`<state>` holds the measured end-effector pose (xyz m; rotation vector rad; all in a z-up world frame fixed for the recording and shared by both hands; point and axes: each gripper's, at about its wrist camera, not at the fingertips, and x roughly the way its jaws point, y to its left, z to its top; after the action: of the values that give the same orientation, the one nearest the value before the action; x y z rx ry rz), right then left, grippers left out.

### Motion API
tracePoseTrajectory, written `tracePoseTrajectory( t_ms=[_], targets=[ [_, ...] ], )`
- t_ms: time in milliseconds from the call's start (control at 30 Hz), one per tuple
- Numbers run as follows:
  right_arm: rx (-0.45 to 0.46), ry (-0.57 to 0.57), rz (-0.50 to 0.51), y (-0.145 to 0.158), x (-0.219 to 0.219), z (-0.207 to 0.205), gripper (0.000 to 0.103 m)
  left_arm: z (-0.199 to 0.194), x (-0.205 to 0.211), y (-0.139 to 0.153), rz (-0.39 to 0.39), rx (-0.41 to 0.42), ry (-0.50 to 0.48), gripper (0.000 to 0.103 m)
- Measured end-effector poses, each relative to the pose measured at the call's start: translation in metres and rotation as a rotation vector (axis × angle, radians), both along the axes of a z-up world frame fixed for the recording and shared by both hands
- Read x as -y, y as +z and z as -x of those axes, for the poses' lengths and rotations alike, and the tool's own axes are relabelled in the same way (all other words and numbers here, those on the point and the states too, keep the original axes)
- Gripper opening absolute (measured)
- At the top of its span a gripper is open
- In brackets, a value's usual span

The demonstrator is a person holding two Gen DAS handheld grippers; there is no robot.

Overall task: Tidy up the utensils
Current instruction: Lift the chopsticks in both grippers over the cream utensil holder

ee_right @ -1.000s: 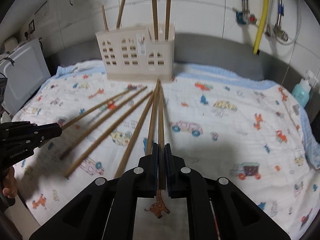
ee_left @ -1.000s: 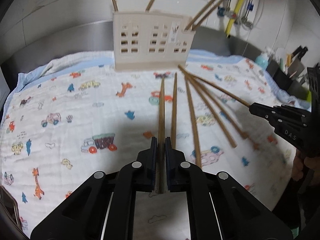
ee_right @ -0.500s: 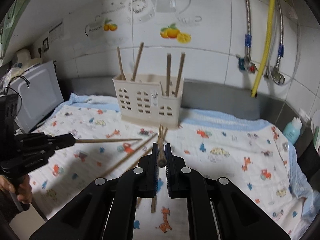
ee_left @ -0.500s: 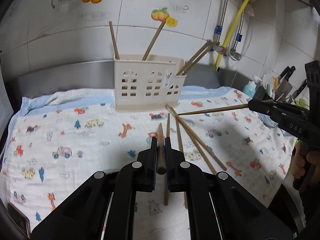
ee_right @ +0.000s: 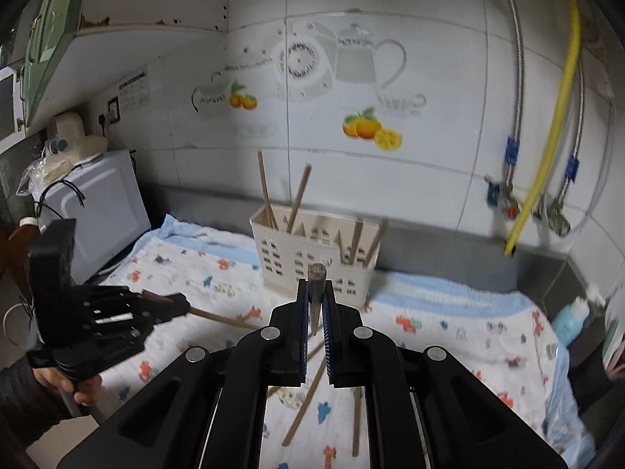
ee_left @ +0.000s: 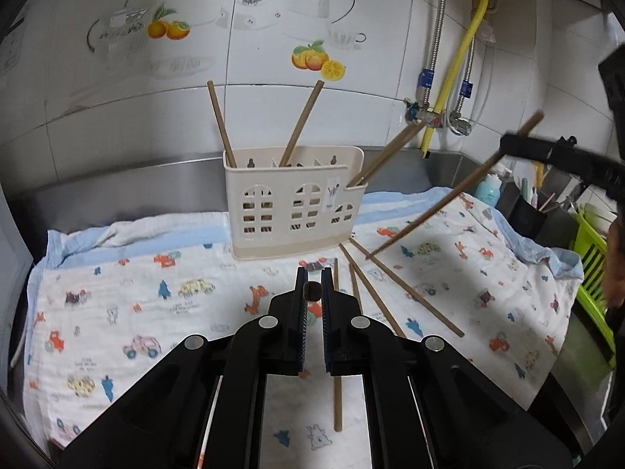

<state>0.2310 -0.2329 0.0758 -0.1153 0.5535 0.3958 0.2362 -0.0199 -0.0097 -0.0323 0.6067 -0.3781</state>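
Observation:
A cream utensil holder (ee_left: 293, 211) stands at the back of the patterned cloth (ee_left: 136, 293), with several brown chopsticks leaning in it. My left gripper (ee_left: 312, 277) is shut on one chopstick (ee_left: 311, 291), seen end-on above the cloth. My right gripper (ee_right: 315, 287) is shut on another chopstick (ee_right: 316, 273), raised in front of the holder (ee_right: 312, 258). In the left wrist view the right gripper (ee_left: 508, 144) is at the right; its chopstick (ee_left: 429, 211) slants down toward the cloth. In the right wrist view the left gripper (ee_right: 183, 304) is at the left. Loose chopsticks (ee_left: 390, 289) lie fanned on the cloth.
A white appliance (ee_right: 97, 203) stands at the cloth's left end. A blue bottle (ee_left: 490, 189), a dark container (ee_left: 527, 215) and a green rack (ee_left: 590, 258) are at the right. A yellow hose (ee_left: 457, 74) and steel pipes hang on the tiled wall.
Both grippers have risen, each lifting its chopstick off the cloth. The right one's chopstick now hangs slanted in the air. The holder sits lower in both views.

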Motion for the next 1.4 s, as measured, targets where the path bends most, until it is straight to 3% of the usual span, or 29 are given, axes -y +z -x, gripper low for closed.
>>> tracePoseTrajectory(
  t_ms=[267,433,700,1033,1233,1400],
  targets=[
    [0.068,0.016,0.016,0.053,-0.011,-0.024,0.007,-0.011,-0.003,0.021,-0.02,0.034,0.003,0.005],
    [0.094,-0.017,0.04,0.068,-0.016,-0.048,0.007,-0.018,-0.003,0.045,-0.045,0.085,0.007,0.005],
    [0.015,-0.058,0.071,0.041,-0.018,-0.099,0.007,-0.034,-0.003,0.089,-0.074,0.195,0.03,0.005],
    [-0.059,-0.059,0.099,0.007,-0.02,-0.129,0.007,-0.07,0.006,0.143,-0.089,0.342,0.089,0.005],
    [-0.068,-0.049,0.106,0.0,-0.021,-0.135,0.007,-0.097,0.009,0.157,-0.055,0.395,0.122,0.005],
    [-0.064,-0.039,0.107,-0.002,-0.022,-0.137,0.007,-0.119,0.011,0.147,-0.041,0.391,0.146,0.005]
  ],
)
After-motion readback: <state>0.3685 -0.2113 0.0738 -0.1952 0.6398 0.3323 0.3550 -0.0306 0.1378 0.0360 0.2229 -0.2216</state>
